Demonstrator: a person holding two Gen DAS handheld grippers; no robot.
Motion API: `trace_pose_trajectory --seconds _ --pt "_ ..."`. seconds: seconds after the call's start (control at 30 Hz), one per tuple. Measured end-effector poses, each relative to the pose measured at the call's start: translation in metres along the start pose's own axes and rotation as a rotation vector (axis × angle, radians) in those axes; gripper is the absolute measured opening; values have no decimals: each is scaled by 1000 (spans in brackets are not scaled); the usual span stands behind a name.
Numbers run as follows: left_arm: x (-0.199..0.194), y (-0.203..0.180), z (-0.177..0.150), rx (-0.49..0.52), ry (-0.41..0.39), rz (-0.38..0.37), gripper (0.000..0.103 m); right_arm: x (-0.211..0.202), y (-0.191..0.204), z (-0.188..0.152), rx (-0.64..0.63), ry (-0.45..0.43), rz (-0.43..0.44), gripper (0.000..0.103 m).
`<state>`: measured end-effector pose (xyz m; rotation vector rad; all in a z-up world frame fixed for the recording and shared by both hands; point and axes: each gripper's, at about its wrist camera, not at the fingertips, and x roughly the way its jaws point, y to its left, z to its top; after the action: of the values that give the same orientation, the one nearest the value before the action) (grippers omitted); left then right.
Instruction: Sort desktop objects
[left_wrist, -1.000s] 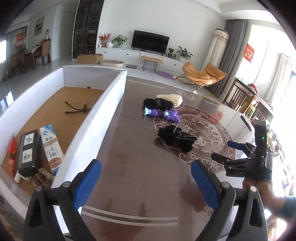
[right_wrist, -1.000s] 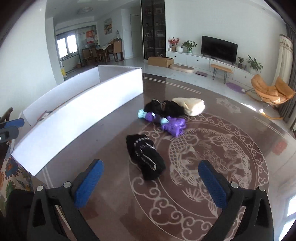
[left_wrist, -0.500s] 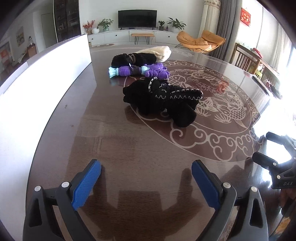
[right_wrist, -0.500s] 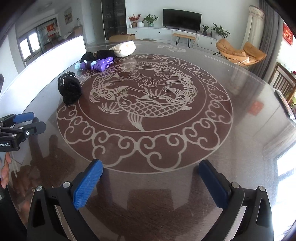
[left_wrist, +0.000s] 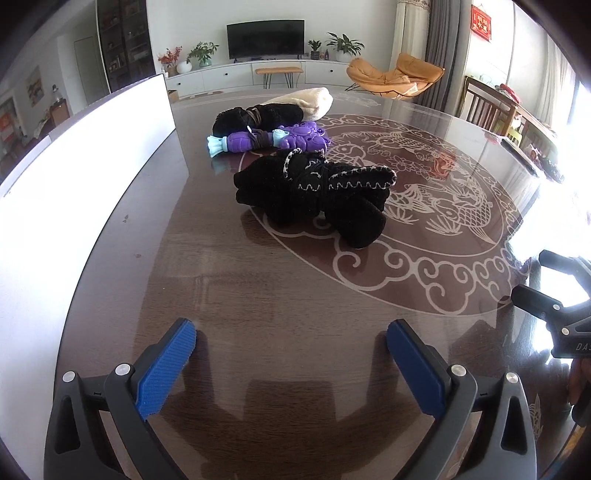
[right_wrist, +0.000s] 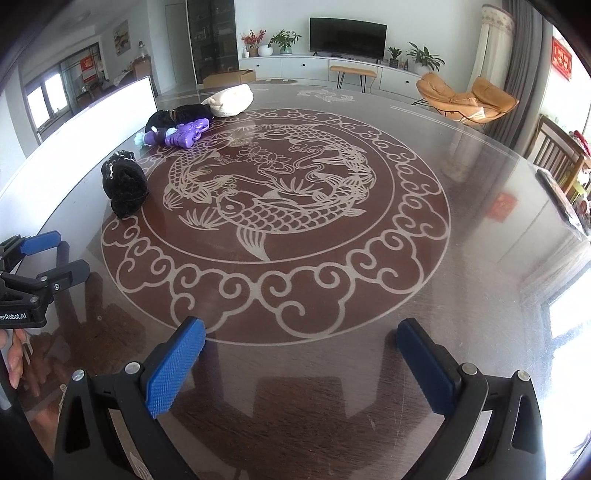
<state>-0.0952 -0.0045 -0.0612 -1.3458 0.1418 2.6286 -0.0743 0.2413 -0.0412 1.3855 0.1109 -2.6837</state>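
- White box wall (left_wrist: 85, 155): one, running along the left edge of the glossy brown table (left_wrist: 258, 288) and away toward the room behind; its inside is hidden from both wrist views.
- Left gripper (left_wrist: 291, 347): one, low over bare tabletop, angled down. Its jaws have just been opening and stand wide apart, the blue pads (left_wrist: 166, 369) clasping nothing.
- Black stitched bundle (left_wrist: 314, 195): one, bound round the middle with dark cord, lying ahead of the left gripper on the rim of the table's carp medallion (right_wrist: 273, 195). Its long axis runs across the left wrist view, the pale-stitched end pointing right.
- Purple toy (left_wrist: 280, 140): one, just behind the black stitched bundle, long axis also crossways, its pale blue end pointing left toward the white wall.
- Black bundle (left_wrist: 258, 114): one more, just behind the toy, lying roughly parallel to it.
- Cream pouch (left_wrist: 306, 101): one, farthest back, touching that black bundle, slanting up to the right.
- Right gripper (right_wrist: 299, 354): one, over the near edge of the medallion, well apart from all four items; jaws spread wide, empty.
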Motion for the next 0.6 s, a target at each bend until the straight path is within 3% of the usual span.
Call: trace_pose_trajectory --seconds 0.6 --pt "0 0 0 0 0 0 103 -1 -1 -1 0 -1 3 103"
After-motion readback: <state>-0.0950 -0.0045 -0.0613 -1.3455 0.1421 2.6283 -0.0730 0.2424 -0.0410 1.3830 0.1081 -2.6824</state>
